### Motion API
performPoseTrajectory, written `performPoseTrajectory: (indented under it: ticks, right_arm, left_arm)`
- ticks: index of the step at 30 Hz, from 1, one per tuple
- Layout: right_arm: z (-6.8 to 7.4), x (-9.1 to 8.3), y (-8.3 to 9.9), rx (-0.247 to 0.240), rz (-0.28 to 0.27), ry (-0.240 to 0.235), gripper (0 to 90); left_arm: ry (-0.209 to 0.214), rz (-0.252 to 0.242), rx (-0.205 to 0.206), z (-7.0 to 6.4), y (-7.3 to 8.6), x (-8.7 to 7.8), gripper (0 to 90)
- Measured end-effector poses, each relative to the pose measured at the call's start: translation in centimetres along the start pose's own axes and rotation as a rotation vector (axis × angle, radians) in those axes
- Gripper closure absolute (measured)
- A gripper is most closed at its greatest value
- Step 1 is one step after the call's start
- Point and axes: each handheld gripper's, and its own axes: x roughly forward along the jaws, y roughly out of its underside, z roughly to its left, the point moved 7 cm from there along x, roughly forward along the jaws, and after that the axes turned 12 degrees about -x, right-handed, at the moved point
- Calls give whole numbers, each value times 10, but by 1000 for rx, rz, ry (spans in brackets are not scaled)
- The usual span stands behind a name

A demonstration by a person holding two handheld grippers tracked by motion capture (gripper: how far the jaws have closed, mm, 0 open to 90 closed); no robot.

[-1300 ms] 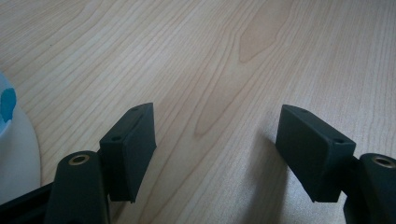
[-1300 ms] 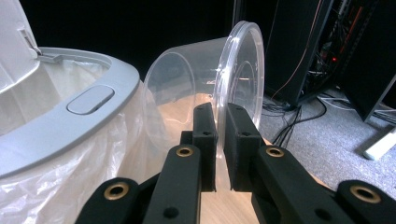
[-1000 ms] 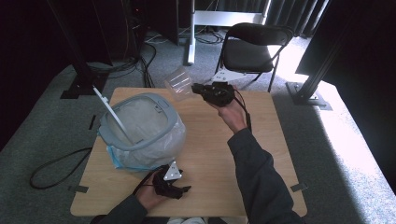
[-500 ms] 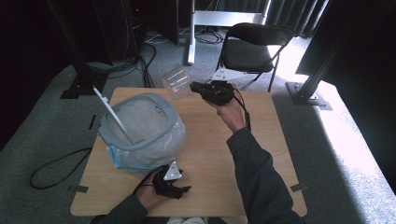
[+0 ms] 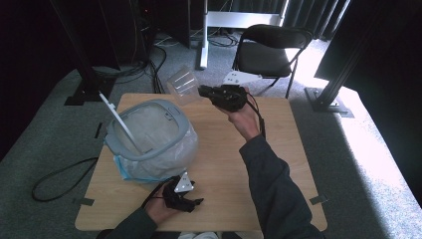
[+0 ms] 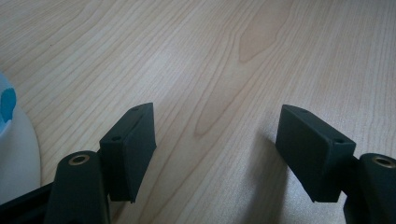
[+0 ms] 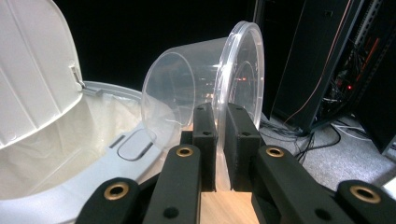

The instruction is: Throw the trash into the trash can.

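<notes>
- Right gripper view: right tool [image 7: 219, 140] pinches the clear cup [image 7: 205, 79] by its rim, tipped sideways toward the open bin [image 7: 93, 158], likely for dropping in.
- Left tool [image 6: 215, 140] rests wide apart on the worktop [image 6: 224, 56], idle.

One clear plastic cup [image 7: 205, 74], one lined bin [image 5: 149, 139], one chair [image 5: 271, 50], two grippers.
</notes>
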Motion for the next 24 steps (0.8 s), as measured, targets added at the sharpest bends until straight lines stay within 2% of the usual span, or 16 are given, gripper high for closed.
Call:
performPoseTrajectory:
  ticks: [24]
  right_arm:
    - [11,7,-15,-32,-27,-27,836]
  left_arm:
    - [0,-3,-1,0,0,0,288]
